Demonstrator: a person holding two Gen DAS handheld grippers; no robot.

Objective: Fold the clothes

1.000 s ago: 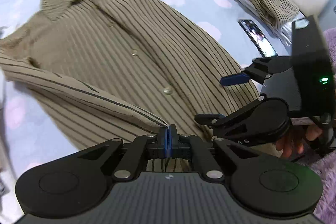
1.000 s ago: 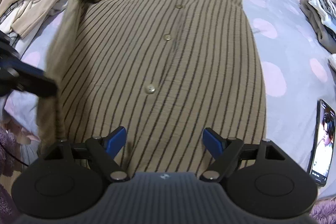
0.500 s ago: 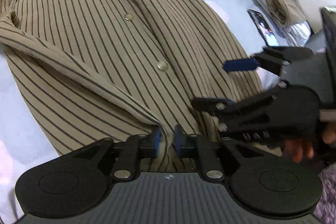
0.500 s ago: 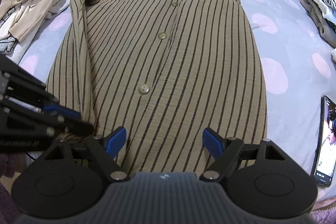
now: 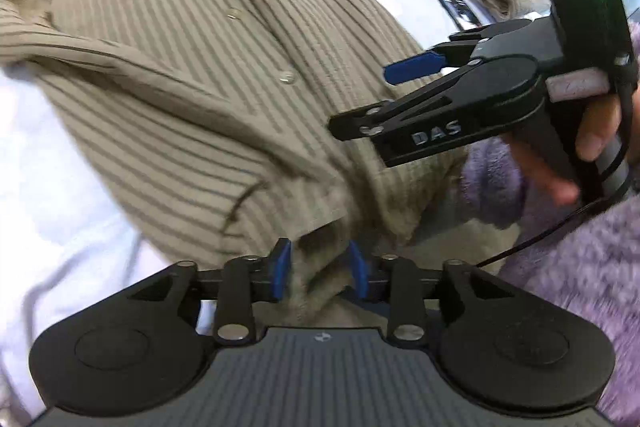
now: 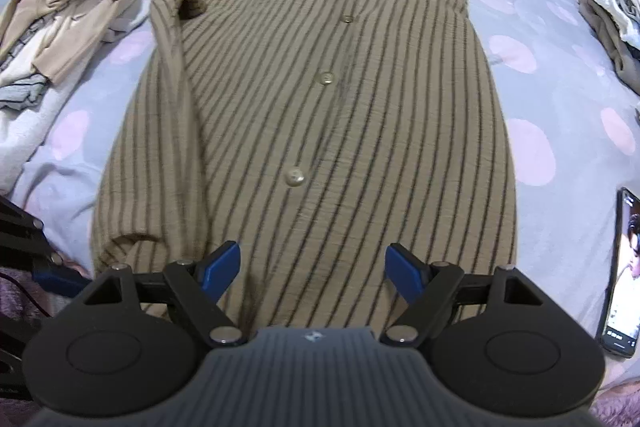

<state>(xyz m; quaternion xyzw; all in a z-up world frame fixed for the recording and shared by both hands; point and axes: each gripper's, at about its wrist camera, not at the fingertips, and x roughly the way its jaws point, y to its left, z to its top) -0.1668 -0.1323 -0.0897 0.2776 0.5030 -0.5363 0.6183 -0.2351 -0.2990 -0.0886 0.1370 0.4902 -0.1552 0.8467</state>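
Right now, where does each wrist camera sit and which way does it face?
Left wrist: on the left gripper, facing steeply down at the brown striped button-up shirt; jaws opening, fabric between; right gripper, a hand and purple fleece sleeve show.
Right wrist: on the open right gripper, facing down along the shirt toward its collar; the left gripper's edge shows at lower left.
Shared: shirt, black phone, dotted lilac bedsheet.

Striped brown shirt [image 6: 340, 115], flat, sleeves infolded

One striped shirt [image 6: 340, 107], three buttons [image 6: 294, 177], one phone [image 6: 622, 275], two grippers [image 6: 312, 269].
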